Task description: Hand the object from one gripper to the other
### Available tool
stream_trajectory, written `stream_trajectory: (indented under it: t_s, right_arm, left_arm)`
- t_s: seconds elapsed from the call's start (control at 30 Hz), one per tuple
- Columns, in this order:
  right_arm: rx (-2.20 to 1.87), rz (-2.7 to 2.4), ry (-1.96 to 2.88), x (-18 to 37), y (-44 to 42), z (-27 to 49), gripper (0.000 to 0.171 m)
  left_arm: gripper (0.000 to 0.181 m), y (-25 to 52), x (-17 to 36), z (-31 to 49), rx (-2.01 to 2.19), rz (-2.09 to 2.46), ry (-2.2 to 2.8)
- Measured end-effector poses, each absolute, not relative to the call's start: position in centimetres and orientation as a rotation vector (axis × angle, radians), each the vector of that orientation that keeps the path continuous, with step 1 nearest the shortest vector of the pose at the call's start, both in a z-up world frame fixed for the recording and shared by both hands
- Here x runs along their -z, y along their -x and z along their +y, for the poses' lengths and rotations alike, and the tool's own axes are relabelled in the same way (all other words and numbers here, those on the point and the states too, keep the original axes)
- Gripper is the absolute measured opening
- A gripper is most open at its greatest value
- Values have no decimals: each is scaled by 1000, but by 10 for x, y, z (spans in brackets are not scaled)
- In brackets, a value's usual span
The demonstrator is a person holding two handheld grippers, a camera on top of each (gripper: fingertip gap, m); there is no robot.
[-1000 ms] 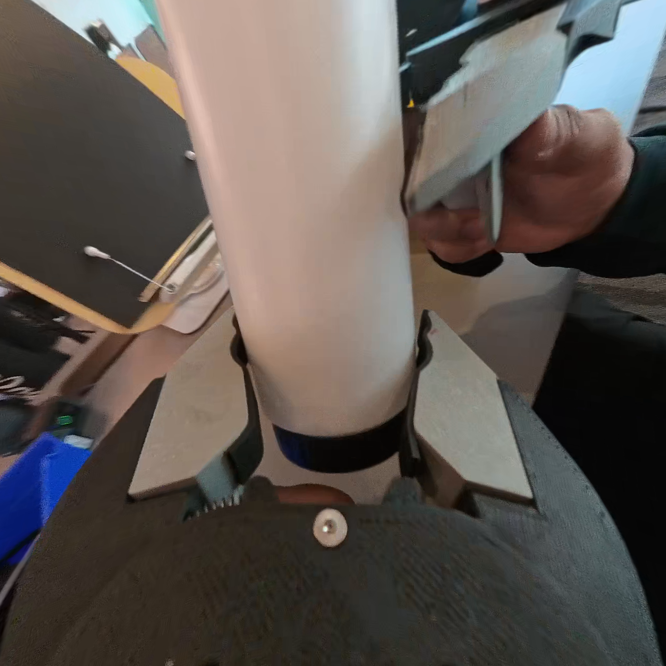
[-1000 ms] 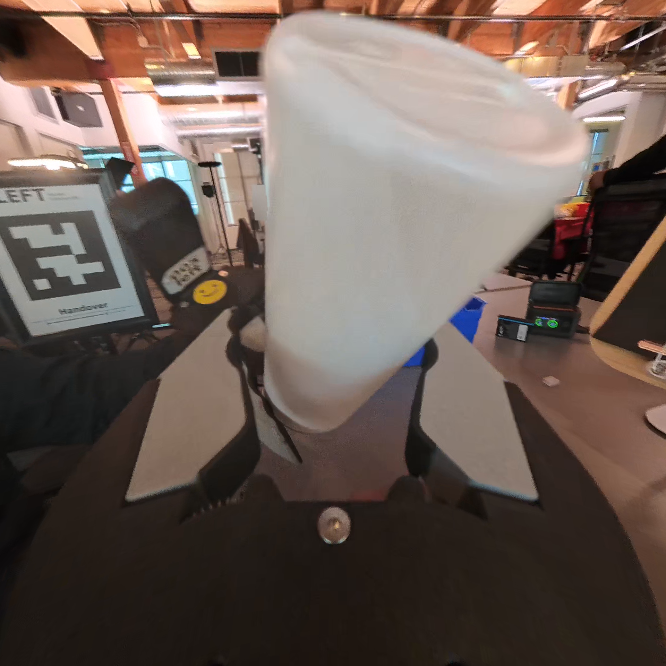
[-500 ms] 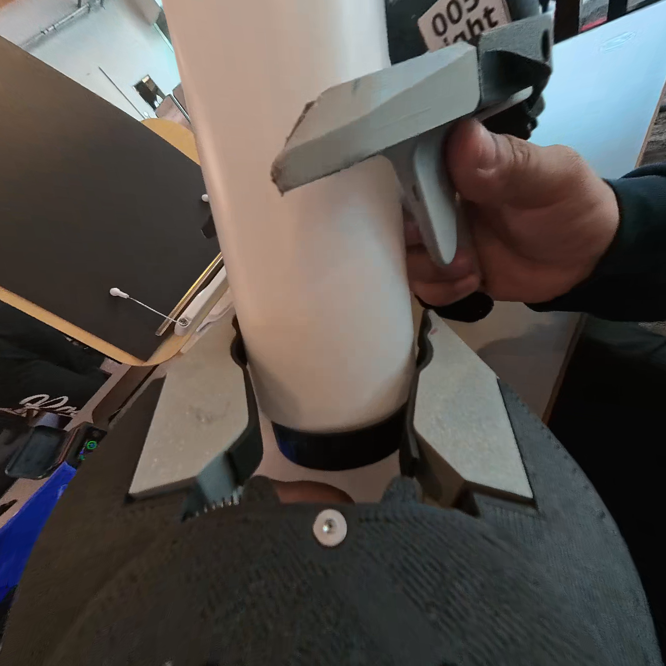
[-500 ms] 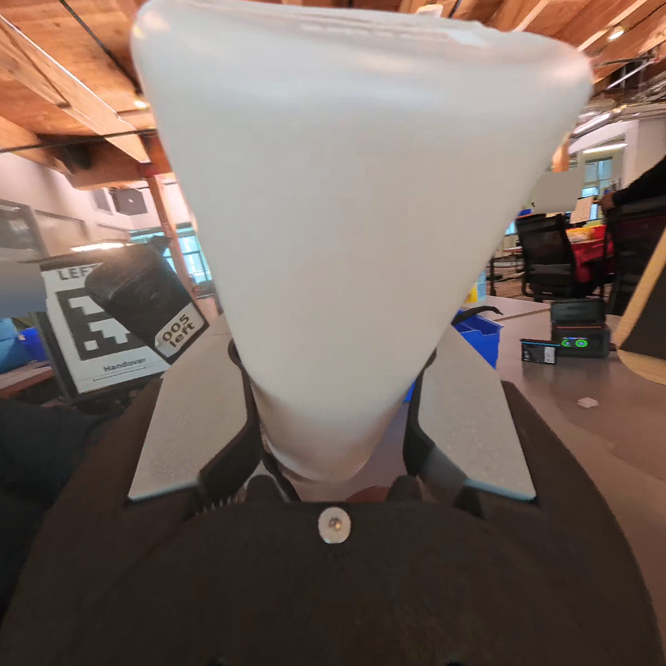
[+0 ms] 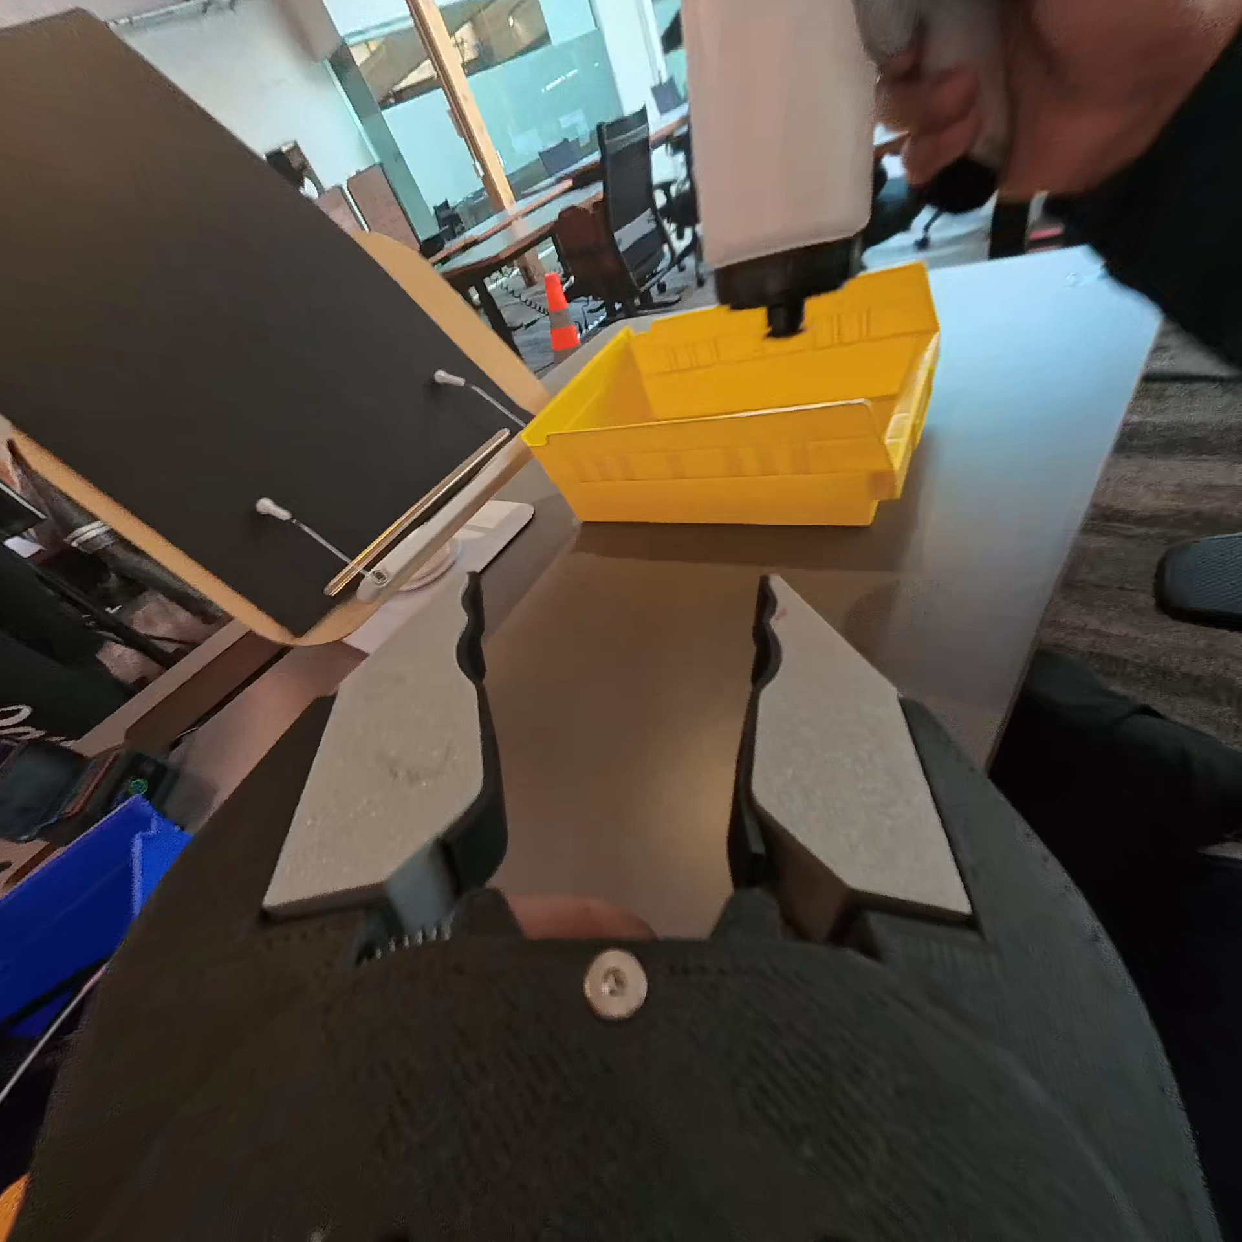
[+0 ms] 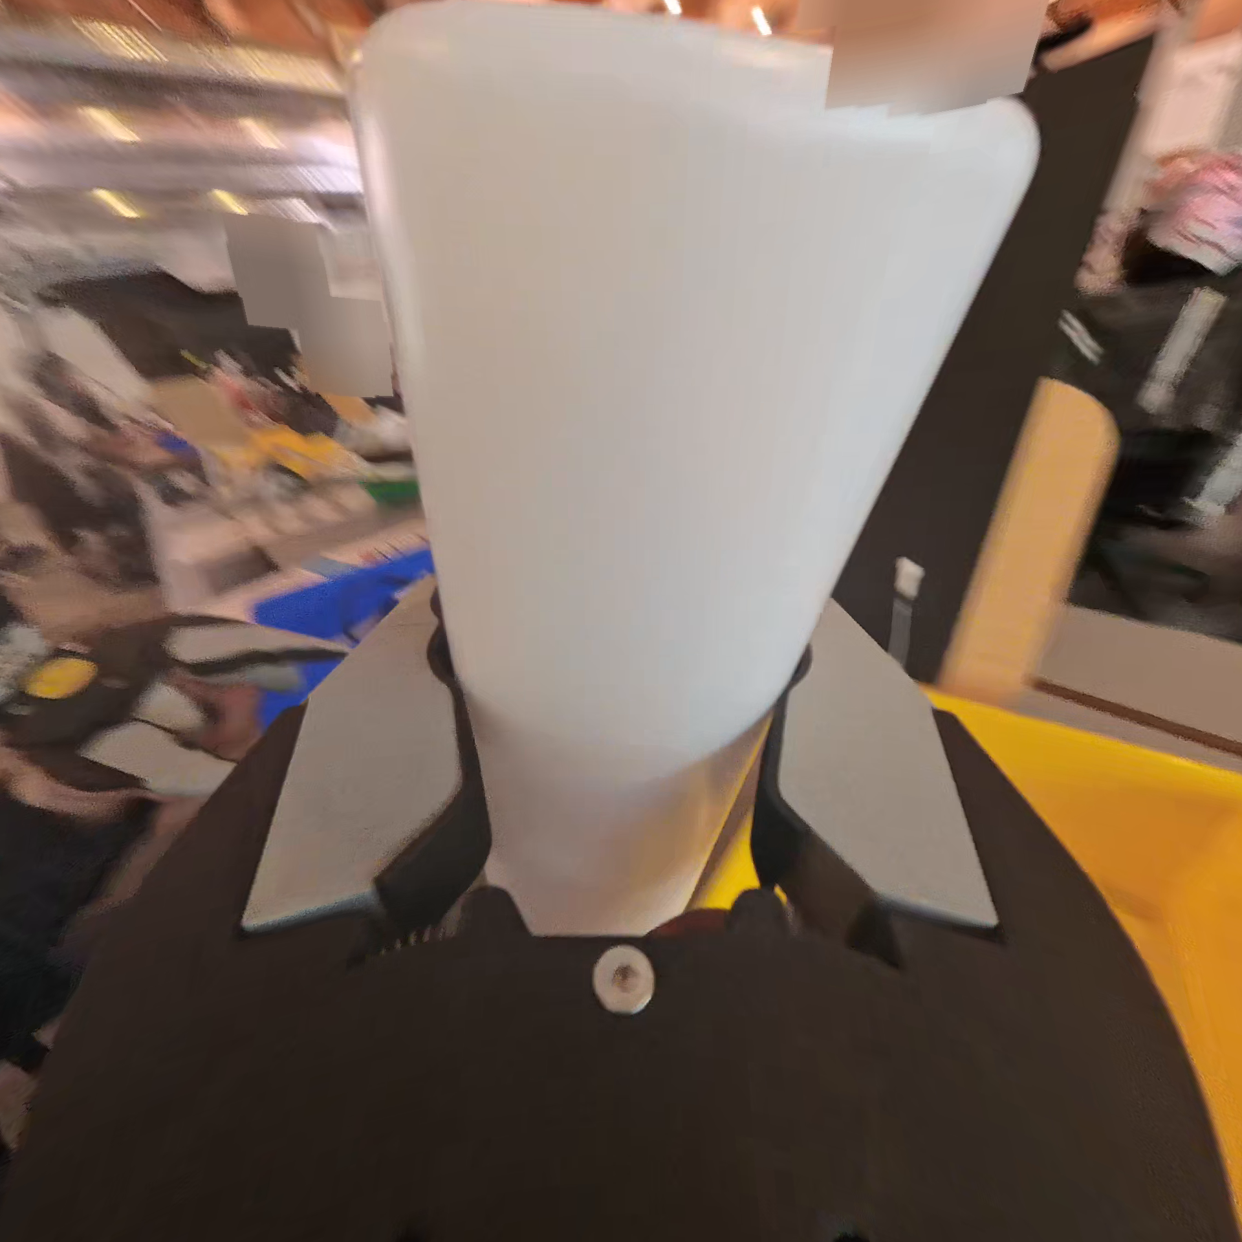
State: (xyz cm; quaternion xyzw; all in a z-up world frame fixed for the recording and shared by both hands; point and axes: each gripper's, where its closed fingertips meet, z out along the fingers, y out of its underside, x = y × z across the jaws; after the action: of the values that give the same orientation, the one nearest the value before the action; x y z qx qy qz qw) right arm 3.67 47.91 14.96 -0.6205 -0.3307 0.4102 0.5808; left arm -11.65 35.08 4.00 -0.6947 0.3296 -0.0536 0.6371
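The object is a white plastic bottle [image 6: 645, 403] with a dark cap. My right gripper [image 6: 622, 662] is shut on its body, and the bottle fills the middle of the right wrist view. In the left wrist view the same bottle [image 5: 773, 128] hangs cap down at the top, above the yellow bin [image 5: 732, 430], held by a hand [image 5: 1048, 87] on the right gripper. My left gripper [image 5: 618, 605] is open and empty over the dark table [image 5: 995, 430], with its jaws spread wide.
A tilted black board with a tan edge [image 5: 175, 349] stands at the left with wire clips. A blue bin [image 5: 60, 894] sits at the lower left. The yellow bin's wall [image 6: 1102, 847] shows under the right gripper. Office chairs and an orange cone [image 5: 561, 312] stand far behind. My hands' fingertips stand some 25 centimeters from each other.
My left gripper has let go of the bottle and opened. The right gripper has closed on it and carried it up and away, over the yellow bin.
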Motion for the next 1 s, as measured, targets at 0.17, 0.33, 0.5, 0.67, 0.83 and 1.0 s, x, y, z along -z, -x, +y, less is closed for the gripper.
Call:
stream_trajectory:
  t_s: [0.17, 0.33, 0.5, 0.67, 0.83, 1.0]
  right_arm:
    - [-561, -879, 1954, -62, -75, 548, 97]
    - [-247, -1001, 2284, 32, -84, 577, 82]
    - [-241, -1004, 2144, 17, -58, 573, 76]
    - [-382, -1072, 1796, -36, -19, 506, 65]
    - [-501, -1207, 1590, -35, 6, 431, 55]
    - [-758, -1340, 1654, -8, 18, 386, 53]
  left_arm:
    - [79, 125, -18, 360, 234, 723, 1699]
    - [79, 124, 9, 375, 295, 686, 1794]
    - [80, 155, 0, 377, 227, 658, 1812]
    - [69, 294, -63, 354, -206, 400, 1748]
    - [57, 429, -61, 302, -474, 120, 1827]
    - [60, 457, -19, 324, -353, 198, 2002]
